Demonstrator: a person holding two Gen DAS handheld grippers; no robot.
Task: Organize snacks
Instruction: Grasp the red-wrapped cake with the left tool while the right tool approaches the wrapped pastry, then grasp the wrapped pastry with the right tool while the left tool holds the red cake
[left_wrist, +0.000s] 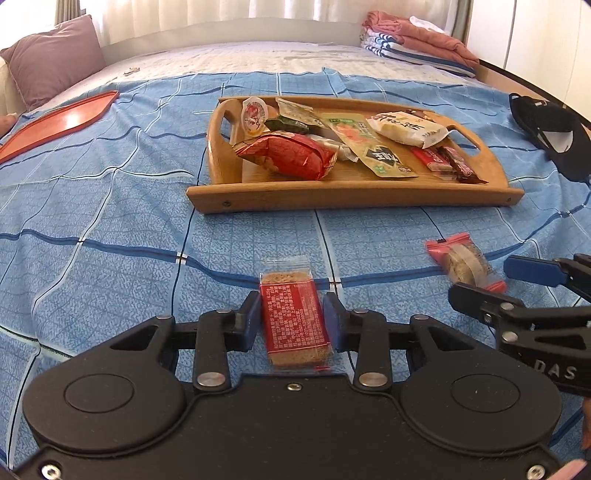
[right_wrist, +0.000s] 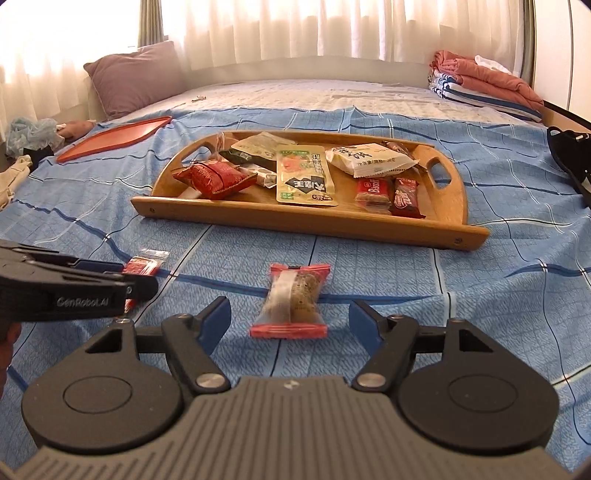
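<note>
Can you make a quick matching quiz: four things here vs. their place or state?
Things:
1. red-wrapped brown biscuit bar
2. clear-and-red wrapped round cake
3. green flat snack pouch
4. flat red plastic tray

Places or states:
A. in the wooden tray
B. between the left gripper pads
C. bare, on the blue bedsheet
D. between the open right gripper fingers

Pairs: 1-B, 2-D, 3-A, 4-C

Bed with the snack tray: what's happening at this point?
A person with two handheld grippers is gathering snacks. The left gripper has its pads against both sides of a red-labelled biscuit pack on the blue sheet. The right gripper is open around a pink-ended snack pack, not gripping. The wooden tray beyond already holds many snacks.
</note>
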